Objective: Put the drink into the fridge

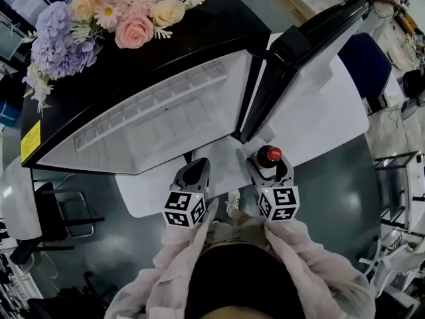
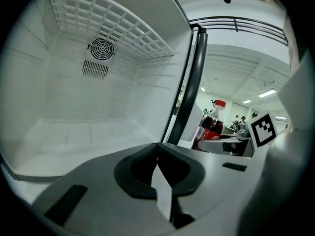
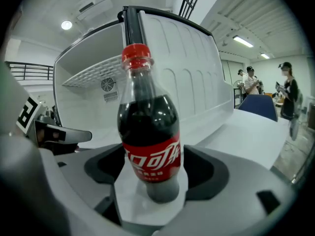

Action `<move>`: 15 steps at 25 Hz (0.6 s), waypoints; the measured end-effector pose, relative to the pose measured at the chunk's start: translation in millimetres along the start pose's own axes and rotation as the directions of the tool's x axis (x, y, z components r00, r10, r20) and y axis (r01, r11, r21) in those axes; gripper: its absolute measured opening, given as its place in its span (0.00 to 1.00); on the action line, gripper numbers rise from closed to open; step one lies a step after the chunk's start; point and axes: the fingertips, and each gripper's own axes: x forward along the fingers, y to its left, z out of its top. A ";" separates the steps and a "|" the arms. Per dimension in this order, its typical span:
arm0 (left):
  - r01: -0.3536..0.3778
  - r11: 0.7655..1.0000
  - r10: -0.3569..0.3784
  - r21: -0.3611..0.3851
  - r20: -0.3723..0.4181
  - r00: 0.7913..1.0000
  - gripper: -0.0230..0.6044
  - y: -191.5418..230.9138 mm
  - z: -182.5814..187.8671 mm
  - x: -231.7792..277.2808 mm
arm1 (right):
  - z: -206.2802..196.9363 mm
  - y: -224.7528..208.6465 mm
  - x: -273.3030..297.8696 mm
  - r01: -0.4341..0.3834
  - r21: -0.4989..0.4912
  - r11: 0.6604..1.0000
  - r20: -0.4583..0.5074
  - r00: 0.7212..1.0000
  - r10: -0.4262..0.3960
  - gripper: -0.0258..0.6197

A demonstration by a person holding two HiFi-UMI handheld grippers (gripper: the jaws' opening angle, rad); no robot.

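White table (image 1: 332,125) holds one cola bottle (image 3: 149,132) between released right tongs (image 3: 152,173); left tongs (image 2: 158,168) clenched empty.

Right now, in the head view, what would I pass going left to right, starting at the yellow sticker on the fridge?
yellow sticker → left gripper → cola bottle → blue chair
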 end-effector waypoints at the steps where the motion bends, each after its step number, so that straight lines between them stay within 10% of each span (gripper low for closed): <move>1: -0.006 1.000 0.006 -0.001 0.003 1.000 0.05 1.7 0.8 1.4 | 0.9 -0.6 3.8 -0.004 -0.002 1.000 0.000 1.000 0.004 0.59; 15: -0.024 1.000 0.024 0.011 0.019 1.000 0.05 2.5 8.7 19.9 | 9.3 -1.1 24.9 -0.036 -0.018 0.999 0.022 0.999 0.036 0.58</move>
